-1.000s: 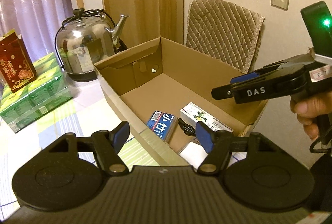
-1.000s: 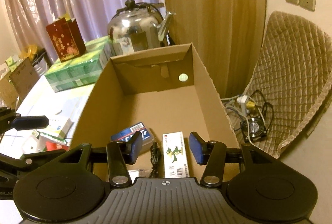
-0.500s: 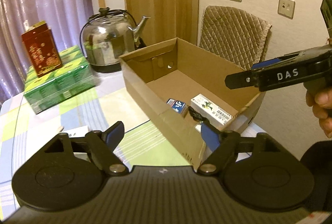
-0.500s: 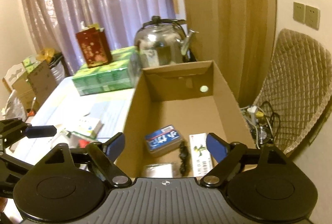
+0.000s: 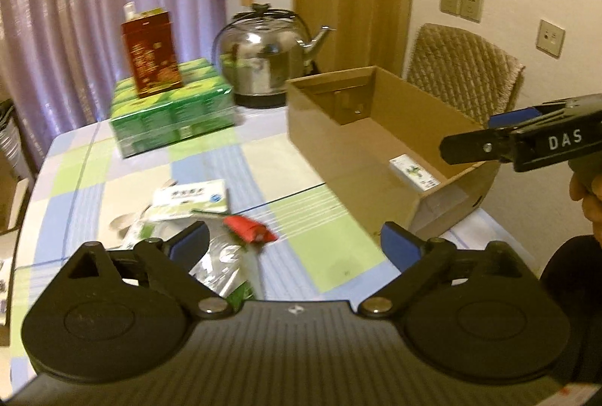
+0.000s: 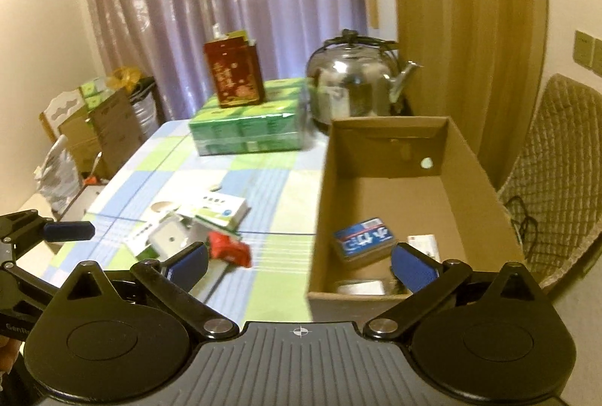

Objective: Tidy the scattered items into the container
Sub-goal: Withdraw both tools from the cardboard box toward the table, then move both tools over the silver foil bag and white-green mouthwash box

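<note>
Left wrist view: the left gripper (image 5: 293,240) hangs released with nothing between its blue pads, above the checked table (image 5: 263,157). The scattered heap lies just ahead and below: a red packet (image 5: 248,228) between the jaws toward the left pad, a white-and-green box (image 5: 192,199) beyond it, and a silvery pouch (image 5: 218,265) under the left finger. The cardboard box (image 5: 338,150) stands ahead to the right, a white carton (image 5: 414,172) on its floor; the right gripper (image 5: 485,148) reaches in from the right edge. A sound pick, I judge, is to come down square over the red packet and close on it alone. Motion blur smears the heap, so its edges are hard to read. Right wrist view: the right gripper (image 6: 299,261) is likewise spread wide and empty, the heap ahead to the left, the box ahead to the right with a blue pack (image 6: 363,240) inside. Its right pad covers part of the box's contents.
</note>
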`<state>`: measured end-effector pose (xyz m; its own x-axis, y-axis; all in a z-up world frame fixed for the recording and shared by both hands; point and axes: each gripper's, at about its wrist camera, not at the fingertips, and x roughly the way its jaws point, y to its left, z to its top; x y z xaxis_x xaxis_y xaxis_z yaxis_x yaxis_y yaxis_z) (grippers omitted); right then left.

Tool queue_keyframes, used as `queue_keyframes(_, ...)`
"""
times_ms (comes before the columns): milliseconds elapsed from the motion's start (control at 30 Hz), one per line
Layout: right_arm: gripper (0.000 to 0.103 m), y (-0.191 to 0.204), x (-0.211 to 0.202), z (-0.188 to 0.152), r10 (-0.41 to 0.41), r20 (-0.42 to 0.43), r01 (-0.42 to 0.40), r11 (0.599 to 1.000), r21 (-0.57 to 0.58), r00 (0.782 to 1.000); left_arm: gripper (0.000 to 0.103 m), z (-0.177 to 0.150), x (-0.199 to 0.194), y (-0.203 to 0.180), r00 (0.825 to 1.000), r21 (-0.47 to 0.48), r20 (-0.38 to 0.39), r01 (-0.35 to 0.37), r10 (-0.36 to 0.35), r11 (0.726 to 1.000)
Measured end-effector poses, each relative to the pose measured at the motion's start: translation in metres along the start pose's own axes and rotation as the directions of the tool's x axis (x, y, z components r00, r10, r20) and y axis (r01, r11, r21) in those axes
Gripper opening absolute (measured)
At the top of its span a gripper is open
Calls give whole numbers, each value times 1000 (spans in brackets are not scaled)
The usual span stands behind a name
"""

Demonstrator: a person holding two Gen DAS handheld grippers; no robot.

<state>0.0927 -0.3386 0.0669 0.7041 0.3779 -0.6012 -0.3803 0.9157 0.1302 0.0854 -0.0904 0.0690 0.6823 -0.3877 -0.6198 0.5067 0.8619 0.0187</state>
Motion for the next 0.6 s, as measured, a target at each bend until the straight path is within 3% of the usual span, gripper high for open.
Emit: queue_keyframes(600, 101, 70, 27, -28, 95, -92, -105, 988, -111, 991, 102, -50, -37, 93, 983, -58, -74, -170, 166, 984)
